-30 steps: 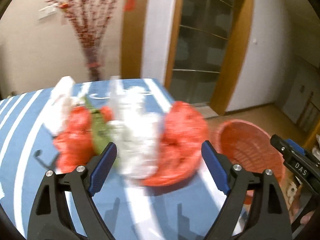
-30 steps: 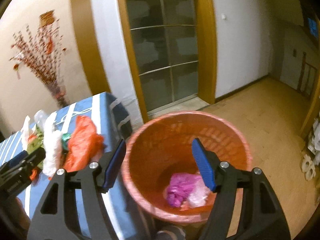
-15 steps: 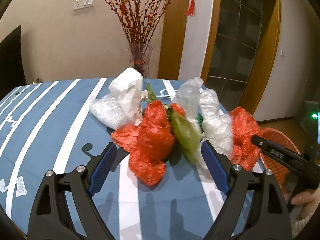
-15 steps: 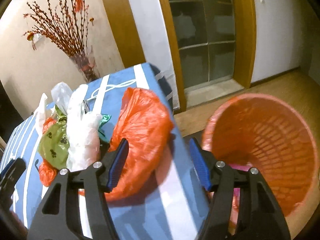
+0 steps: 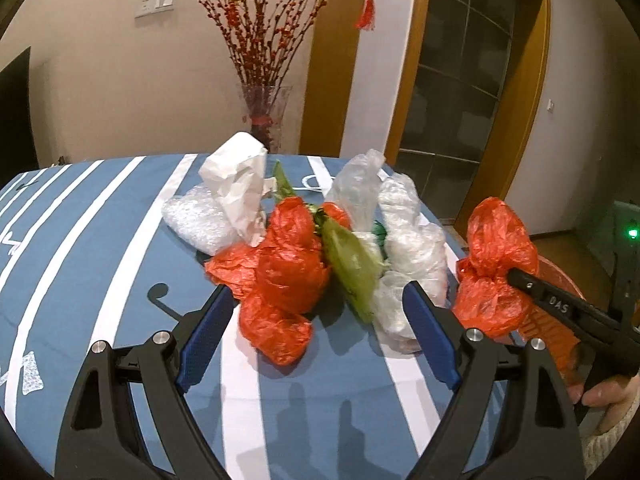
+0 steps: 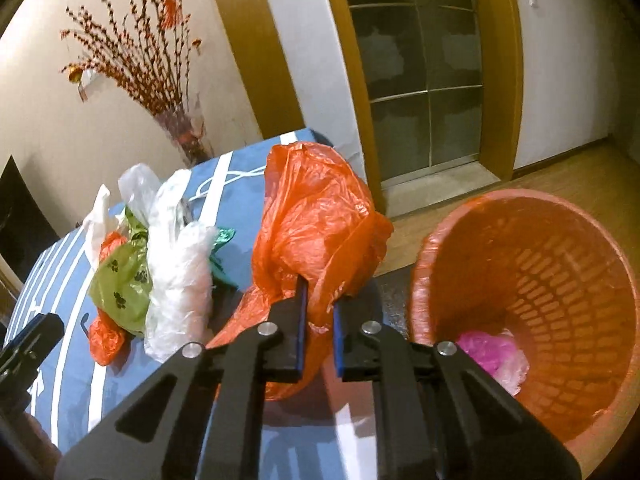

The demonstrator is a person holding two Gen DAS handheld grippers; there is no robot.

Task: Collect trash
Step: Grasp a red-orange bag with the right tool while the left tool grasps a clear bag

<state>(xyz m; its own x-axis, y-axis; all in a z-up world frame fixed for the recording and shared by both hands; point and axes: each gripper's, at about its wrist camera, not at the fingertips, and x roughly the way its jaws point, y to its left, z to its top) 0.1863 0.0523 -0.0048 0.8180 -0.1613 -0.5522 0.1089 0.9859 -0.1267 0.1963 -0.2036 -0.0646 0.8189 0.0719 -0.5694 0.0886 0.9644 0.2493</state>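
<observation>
Your right gripper [image 6: 319, 312] pinches the crumpled orange plastic bag [image 6: 316, 216] at the striped blue table's [image 5: 100, 240] edge, beside the orange mesh wastebasket [image 6: 560, 280]. Your left gripper [image 5: 316, 320] gapes wide before the bag heap [image 5: 320, 248].

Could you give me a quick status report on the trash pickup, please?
Right gripper shut on orange bag, beside basket. Left gripper open, facing pile of bags on table. Nothing blocking.
</observation>
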